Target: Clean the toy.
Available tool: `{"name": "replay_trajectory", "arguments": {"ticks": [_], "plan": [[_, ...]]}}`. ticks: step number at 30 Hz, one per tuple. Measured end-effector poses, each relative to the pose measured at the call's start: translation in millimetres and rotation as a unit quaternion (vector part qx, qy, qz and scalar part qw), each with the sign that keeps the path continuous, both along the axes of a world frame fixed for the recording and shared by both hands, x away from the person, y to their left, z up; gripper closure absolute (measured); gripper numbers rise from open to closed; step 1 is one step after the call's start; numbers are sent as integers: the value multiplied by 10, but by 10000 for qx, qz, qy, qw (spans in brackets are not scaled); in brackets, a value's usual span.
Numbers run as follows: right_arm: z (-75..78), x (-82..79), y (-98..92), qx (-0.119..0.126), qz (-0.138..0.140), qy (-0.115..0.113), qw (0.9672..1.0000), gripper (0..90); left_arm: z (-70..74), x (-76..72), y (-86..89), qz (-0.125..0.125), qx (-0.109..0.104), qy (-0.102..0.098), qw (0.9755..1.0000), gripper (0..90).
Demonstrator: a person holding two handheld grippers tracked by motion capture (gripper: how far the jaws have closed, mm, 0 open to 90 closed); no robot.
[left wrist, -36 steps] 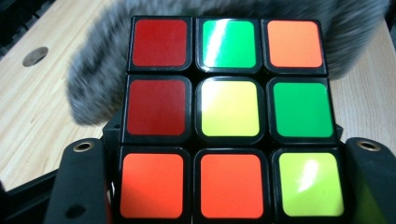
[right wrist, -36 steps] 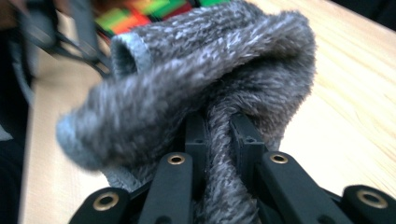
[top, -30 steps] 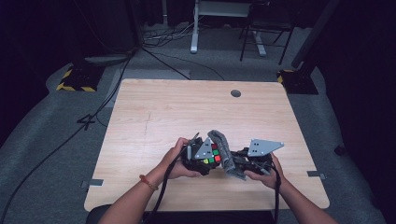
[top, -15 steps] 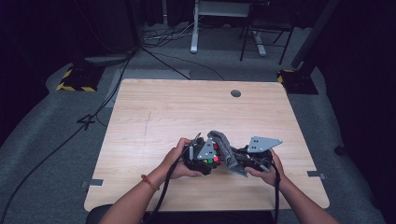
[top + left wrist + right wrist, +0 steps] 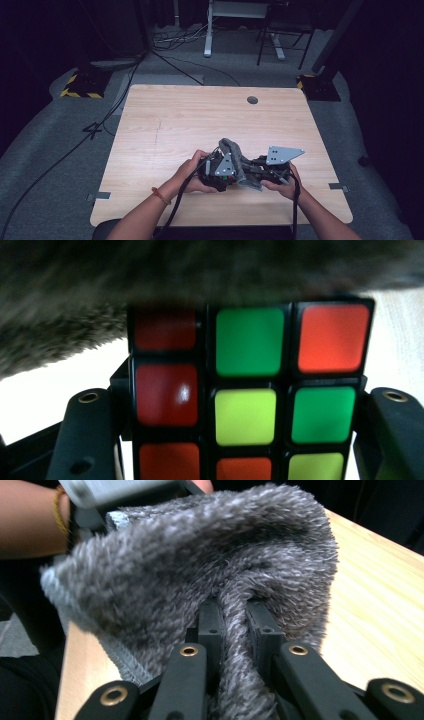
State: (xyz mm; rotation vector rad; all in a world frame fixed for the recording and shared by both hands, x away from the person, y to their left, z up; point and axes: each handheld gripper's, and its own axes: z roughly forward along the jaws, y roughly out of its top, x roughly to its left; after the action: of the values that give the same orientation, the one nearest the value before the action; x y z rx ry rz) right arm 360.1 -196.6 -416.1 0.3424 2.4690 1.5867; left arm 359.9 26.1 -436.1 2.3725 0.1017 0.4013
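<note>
The cube (image 5: 245,395) is sitting between the left gripper's (image 5: 216,172) jaws, near the table's (image 5: 165,125) front edge. The cloth (image 5: 239,162) is lying against it, right gripper (image 5: 257,172) to its right.

No words, brands or numbers can be read anywhere. The only sign is the yellow and black hazard striping on the floor plates (image 5: 79,93) beyond the table's (image 5: 165,120) far left corner and past its far right corner.
</note>
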Motion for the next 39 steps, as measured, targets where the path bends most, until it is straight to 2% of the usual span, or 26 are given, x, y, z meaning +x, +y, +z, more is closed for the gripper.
{"name": "replay_trajectory", "arguments": {"ticks": [2, 4, 5, 8, 9, 10, 13, 16, 17, 18, 21, 22, 24, 29, 33, 35, 36, 39], "plan": [[26, -26, 47, 2, 89, -42, 10000, 800, -17, -2, -31, -8, 35, 0, 10000, 331], [31, -58, 130, -153, 95, -109, 9998, 800, -31, -1, -49, 10, 95, -29, 10000, 334], [31, -58, 130, -153, 95, -109, 9998, 800, -38, 3, -52, 17, 105, -22, 9999, 334], [20, -67, 141, -328, -40, -243, 9992, 801, -43, 25, -25, 70, 34, 28, 10000, 335], [4, -47, 95, -445, -200, -321, 9983, 802, -29, 31, 1, 98, -36, 52, 9999, 335], [4, -47, 95, -445, -200, -321, 9983, 802, -29, 31, 1, 98, -36, 52, 9999, 335], [-58, 31, -47, -536, -500, -186, 9971, 802, 0, 43, 46, 121, -110, 35, 9999, 336], [-105, 72, -102, -596, -609, -70, 9963, 803, 52, 46, 101, 130, -320, 63, 9994, 336], [-160, 111, -137, -630, -638, 66, 9960, 802, 82, 39, 125, 154, -430, 35, 9990, 336], [-160, 111, -137, -630, -638, 66, 9960, 802, 82, 39, 125, 154, -430, 35, 9990, 336], [-196, 133, -135, -569, -567, 212, 9965, 802, 96, 35, 141, 121, -587, 71, 9982, 336], [-197, 134, -129, -467, -498, 297, 9972, 802, 101, 35, 144, 99, -643, 97, 9978, 336], [-200, 124, -104, -427, -456, 343, 9975, 802, 104, 32, 147, 63, -744, 107, 9972, 335], [-195, 115, -108, -18, -237, 520, 9984, 802, 121, 10, 160, 20, -848, 71, 9964, 334], [-175, 100, -105, 74, -215, 458, 9987, 802, 119, 14, 159, 26, -822, 93, 9966, 331], [-162, 92, -105, 163, -140, 417, 9989, 802, 107, 20, 146, 43, -728, 81, 9973, 316], [-139, 67, -80, 152, -98, 307, 9994, 802, 103, 15, 135, -4, -645, 95, 9979, 330], [-118, 49, -52, 100, -105, 241, 9996, 802, 86, 1, 115, 61, -553, 3, 9985, 331]]}}
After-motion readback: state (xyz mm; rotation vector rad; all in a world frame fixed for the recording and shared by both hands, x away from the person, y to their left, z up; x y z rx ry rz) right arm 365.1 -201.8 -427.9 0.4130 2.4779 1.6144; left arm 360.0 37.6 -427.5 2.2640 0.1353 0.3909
